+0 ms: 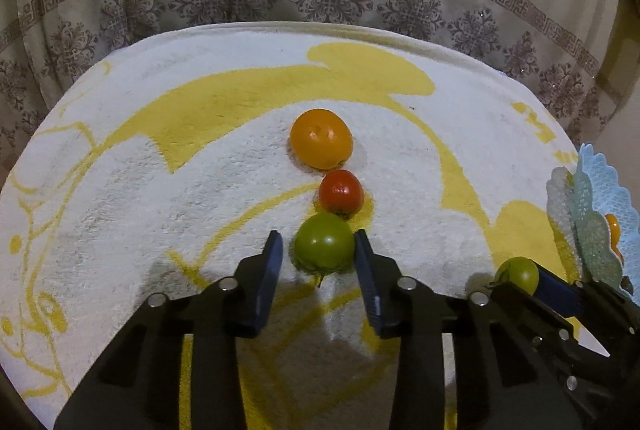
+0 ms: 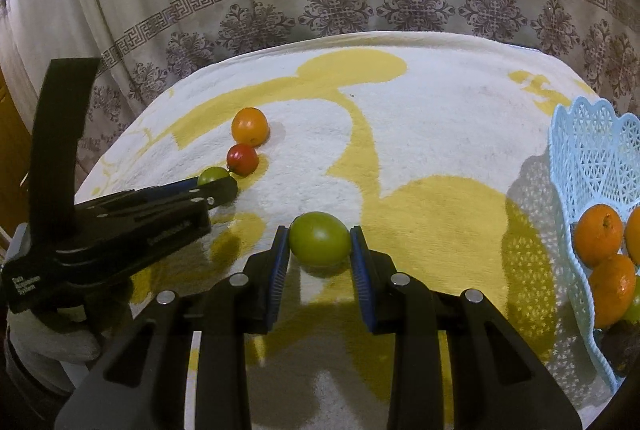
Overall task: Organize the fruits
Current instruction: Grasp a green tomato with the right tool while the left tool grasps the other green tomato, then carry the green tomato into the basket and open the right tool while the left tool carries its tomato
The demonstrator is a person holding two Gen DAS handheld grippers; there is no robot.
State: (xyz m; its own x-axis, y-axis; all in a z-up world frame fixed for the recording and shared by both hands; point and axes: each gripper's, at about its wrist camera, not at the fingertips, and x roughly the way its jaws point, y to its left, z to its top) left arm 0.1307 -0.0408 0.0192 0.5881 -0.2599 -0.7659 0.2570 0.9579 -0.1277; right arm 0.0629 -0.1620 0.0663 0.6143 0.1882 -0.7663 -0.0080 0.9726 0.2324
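Blue-padded fingers of the left gripper [image 1: 318, 250] bracket a green tomato [image 1: 324, 244] that sits on the yellow-and-white towel [image 1: 120, 150]. The right pad touches its skin and the left pad stands just off it, so the jaws are open around it, not yet clamped. Just beyond, a red tomato [image 1: 341, 195] touches that green one, and an orange fruit [image 1: 321, 138] lies just behind the red; the 3 form a short line running away from the fingertips.

Further right, the right gripper [image 2: 319, 240] is closed on a second green tomato [image 2: 320, 238], both pads pressed to its sides. It is low over the towel, well apart from the blue lattice basket [image 2: 580, 134] at the far right edge.

That basket already holds at least 2 oranges [image 2: 598, 234]. My judgement: sorting is roughly midway, with 1 tomato gripped but undelivered, 1 about to be grasped, and 2 fruits untouched on the towel.
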